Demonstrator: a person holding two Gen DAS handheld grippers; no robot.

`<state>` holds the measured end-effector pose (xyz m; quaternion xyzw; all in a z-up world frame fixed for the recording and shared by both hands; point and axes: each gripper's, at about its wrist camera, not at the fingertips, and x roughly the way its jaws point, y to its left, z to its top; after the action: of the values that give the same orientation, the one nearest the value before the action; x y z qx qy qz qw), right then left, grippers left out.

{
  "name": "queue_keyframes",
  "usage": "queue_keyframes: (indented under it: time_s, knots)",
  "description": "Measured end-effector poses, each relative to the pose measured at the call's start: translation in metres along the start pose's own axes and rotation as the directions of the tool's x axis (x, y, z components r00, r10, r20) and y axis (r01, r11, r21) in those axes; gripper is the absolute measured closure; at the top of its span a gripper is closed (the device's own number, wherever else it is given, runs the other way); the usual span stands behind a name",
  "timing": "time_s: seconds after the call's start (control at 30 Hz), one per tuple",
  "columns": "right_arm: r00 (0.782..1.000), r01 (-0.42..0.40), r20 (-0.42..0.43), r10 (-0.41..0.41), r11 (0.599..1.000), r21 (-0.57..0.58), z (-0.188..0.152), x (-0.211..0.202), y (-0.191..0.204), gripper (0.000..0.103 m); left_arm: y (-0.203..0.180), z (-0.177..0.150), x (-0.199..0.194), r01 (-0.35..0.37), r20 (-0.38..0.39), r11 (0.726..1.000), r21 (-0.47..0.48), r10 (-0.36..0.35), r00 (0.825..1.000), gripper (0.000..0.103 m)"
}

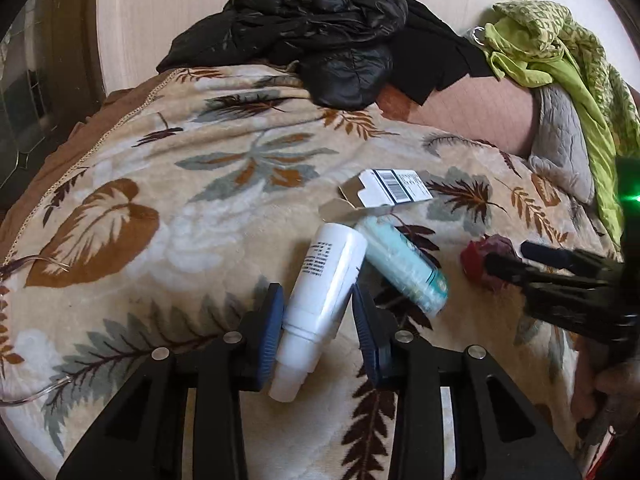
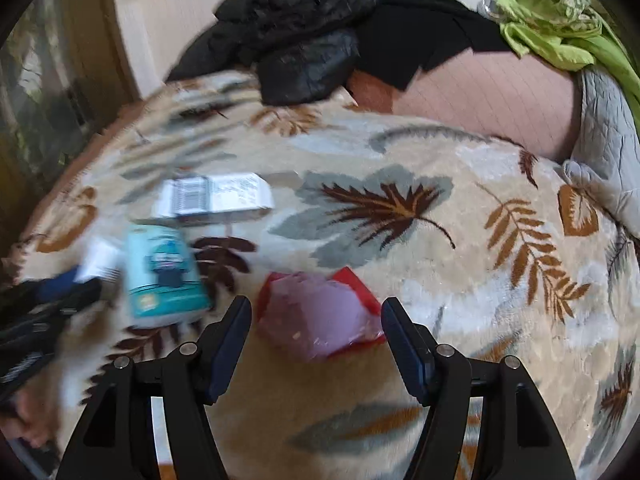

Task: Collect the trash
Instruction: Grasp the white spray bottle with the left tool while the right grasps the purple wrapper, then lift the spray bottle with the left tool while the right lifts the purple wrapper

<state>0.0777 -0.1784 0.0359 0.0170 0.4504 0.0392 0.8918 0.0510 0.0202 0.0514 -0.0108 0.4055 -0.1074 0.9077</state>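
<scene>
Spread across a bed: cream plush blanket printed with brown, rust and grey leaves (image 1: 168, 208), taking up most of both views

Nearest, in the left wrist view: left gripper (image 1: 318, 312), jaws parted on either side of a white plastic bottle with black small print (image 1: 320, 292), left pad touching its shoulder, right pad just beside it; bottle lying on the blanket, cap toward the camera

Touching the bottle's right side: pale turquoise plastic-wrapped pack (image 1: 404, 268)

Further right: right gripper (image 2: 316, 320), jaws spread wide around a crumpled red and purplish wrapper (image 2: 320, 316), neither pad touching it; wrapper on the blanket

Beyond the bottle: opened white cardboard box with a barcode (image 1: 392, 188), flaps out

Farthest, at the wall: heaped shiny black quilted jacket (image 1: 316, 32), lime-green patterned cloth (image 1: 552, 48) draped over a grey quilted cushion (image 1: 564, 148)
</scene>
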Motion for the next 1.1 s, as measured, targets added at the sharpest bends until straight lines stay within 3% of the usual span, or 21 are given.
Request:
queue_keyframes:
  time_s: [0.07, 0.17, 0.23, 0.63, 0.9, 1.1]
  knots:
    - [1.000, -0.012, 0.006, 0.011, 0.999, 0.035, -0.005, 0.003, -0.002, 0.048, 0.000, 0.001, -0.002, 0.004, 0.006, 1.000, -0.002, -0.004, 1.000, 0.069]
    - [0.999, -0.006, 0.035, 0.004, 0.998, 0.058, -0.013, -0.008, 0.001, 0.061, -0.001, 0.001, -0.005, 0.006, 0.018, 1.000, -0.002, -0.006, 1.000, 0.070]
    - [0.998, -0.008, 0.059, 0.003, 0.997, 0.072, -0.018, -0.020, 0.004, 0.063, -0.003, 0.001, -0.009, 0.007, 0.029, 1.000, -0.002, -0.007, 1.000, 0.070]
    - [0.977, -0.070, 0.212, 0.036, 0.985, 0.155, -0.073, -0.116, 0.022, 0.064, -0.027, -0.022, -0.052, -0.019, 0.132, 0.999, 0.031, 0.015, 0.991, 0.072]
    - [0.971, -0.086, 0.235, 0.042, 0.980, 0.181, -0.102, -0.142, 0.026, 0.064, -0.050, -0.039, -0.083, -0.077, 0.226, 0.992, 0.104, 0.052, 0.973, 0.073]
    - [0.969, -0.093, 0.242, 0.043, 0.976, 0.196, -0.114, -0.151, 0.029, 0.064, -0.062, -0.045, -0.092, -0.093, 0.255, 0.984, 0.149, 0.052, 0.966, 0.073]
